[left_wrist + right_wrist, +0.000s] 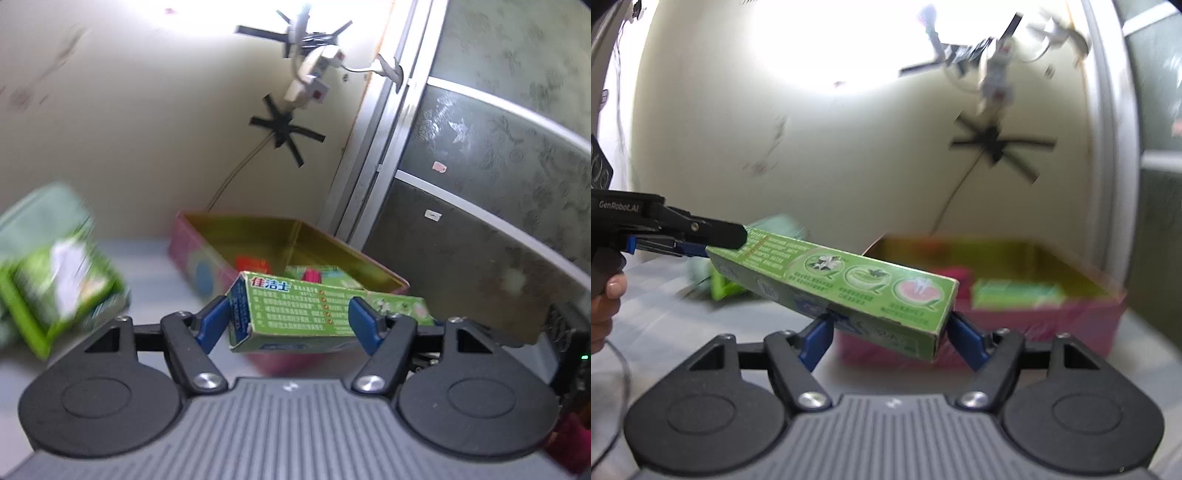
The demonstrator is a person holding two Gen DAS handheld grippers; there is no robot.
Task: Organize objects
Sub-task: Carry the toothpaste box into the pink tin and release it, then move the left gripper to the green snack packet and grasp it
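Observation:
A long green toothpaste box (295,314) is held in the air in front of a pink tin with a gold inside (295,236). My left gripper (288,317) is shut on one end of the box. In the right wrist view the box (849,280) slopes down from left to right, with the left gripper (713,236) clamped on its far left end. My right gripper (890,332) is shut on the box's near right end. The tin (1052,266) holds a red item and a green packet.
A blurred green box and a pale green container (55,258) stand on the grey table (147,266) at the left. Behind are a cream wall with taped cables (284,129) and a metal-framed patterned glass door (498,184) at the right.

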